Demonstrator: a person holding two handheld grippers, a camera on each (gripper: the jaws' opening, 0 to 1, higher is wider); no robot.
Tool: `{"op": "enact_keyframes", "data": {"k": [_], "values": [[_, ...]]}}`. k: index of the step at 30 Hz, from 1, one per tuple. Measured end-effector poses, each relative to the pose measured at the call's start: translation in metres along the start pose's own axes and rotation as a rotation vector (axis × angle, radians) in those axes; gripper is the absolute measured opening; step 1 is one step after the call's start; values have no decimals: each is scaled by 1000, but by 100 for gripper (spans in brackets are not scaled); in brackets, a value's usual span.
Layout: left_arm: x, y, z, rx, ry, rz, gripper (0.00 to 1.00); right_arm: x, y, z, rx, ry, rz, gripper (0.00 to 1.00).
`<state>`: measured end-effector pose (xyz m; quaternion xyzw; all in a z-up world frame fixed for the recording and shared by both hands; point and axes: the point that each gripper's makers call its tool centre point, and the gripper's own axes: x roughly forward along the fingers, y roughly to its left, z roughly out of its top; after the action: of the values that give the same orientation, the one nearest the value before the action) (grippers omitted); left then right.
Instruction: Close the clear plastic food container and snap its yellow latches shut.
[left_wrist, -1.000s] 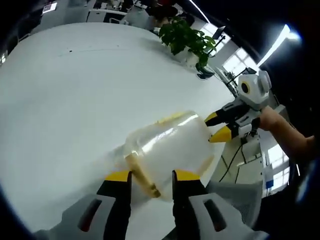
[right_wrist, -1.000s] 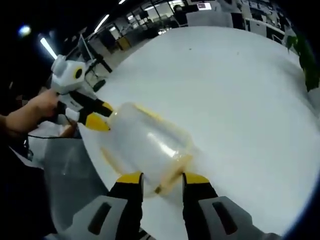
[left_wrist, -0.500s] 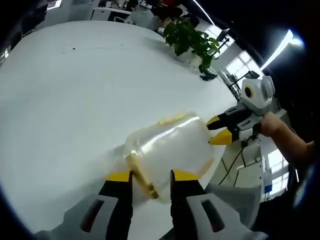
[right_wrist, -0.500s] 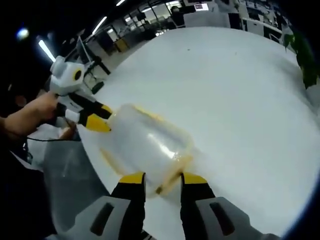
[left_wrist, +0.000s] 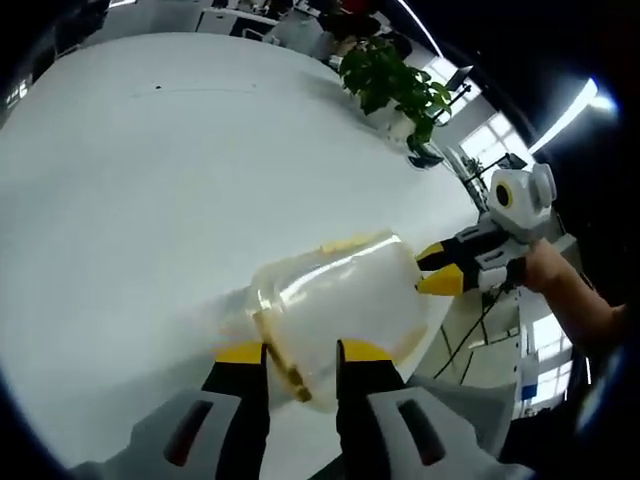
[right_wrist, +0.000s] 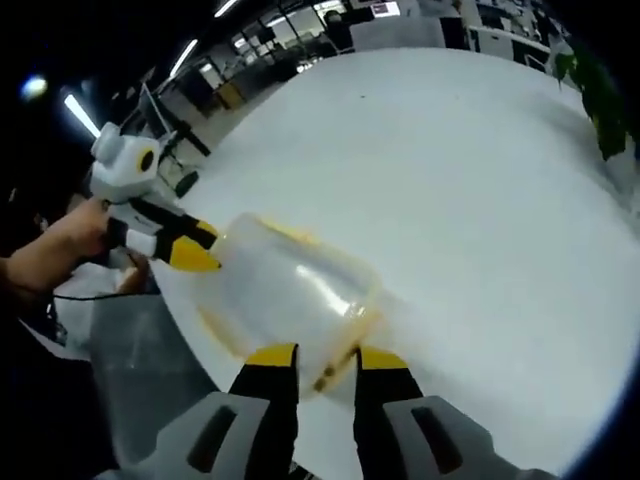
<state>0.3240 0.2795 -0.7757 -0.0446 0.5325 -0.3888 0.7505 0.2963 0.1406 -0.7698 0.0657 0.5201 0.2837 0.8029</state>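
Both jaw pairs have narrowed since a second ago. Left gripper (left_wrist: 288, 352) clamps a yellow latch (left_wrist: 278, 350) at the near end of the container (left_wrist: 335, 300); right gripper (right_wrist: 314, 354) pinches the opposite latch (right_wrist: 335, 366). Container lies on the white table (left_wrist: 150, 180) between the two tools, near the table edge. Plant (left_wrist: 393, 85) beyond.
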Motion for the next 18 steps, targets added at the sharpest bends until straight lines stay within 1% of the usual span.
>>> {"op": "enact_keyframes", "data": {"k": [1,3,4,5,7,10,12,13,14,15,16,17,18], "values": [[-1,0,-1,3,-8,-4,23,0,-2,-1,-4,-6,3,18],[-2,2,-1,-10,2,-16,24,1,-1,1,0,-9,4,19],[-1,2,-1,-7,3,-12,25,1,1,1,2,0,5,20],[-1,2,-1,-6,2,-9,25,1,0,1,-15,8,-1,20],[-2,2,0,9,-5,4,27,-1,0,1,-96,34,-13,20],[-3,2,2,40,-9,16,28,0,0,3,-129,63,-27,21],[-3,4,6,93,-25,45,29,0,-1,5,-155,79,-34,22],[-4,6,9,138,-41,76,32,0,-1,6,-170,85,-42,22],[-6,7,10,180,-42,102,34,0,-1,6,-176,89,-41,22],[-7,6,11,216,-51,112,35,0,-2,6,-190,90,-43,23],[-8,2,11,267,-50,111,35,-1,-2,6,-231,95,-44,23],[-10,-2,11,284,-49,102,36,-2,-1,4,-276,111,-34,24],[-13,-6,15,318,-65,102,37,-4,-2,3,-316,123,-43,27]]}}
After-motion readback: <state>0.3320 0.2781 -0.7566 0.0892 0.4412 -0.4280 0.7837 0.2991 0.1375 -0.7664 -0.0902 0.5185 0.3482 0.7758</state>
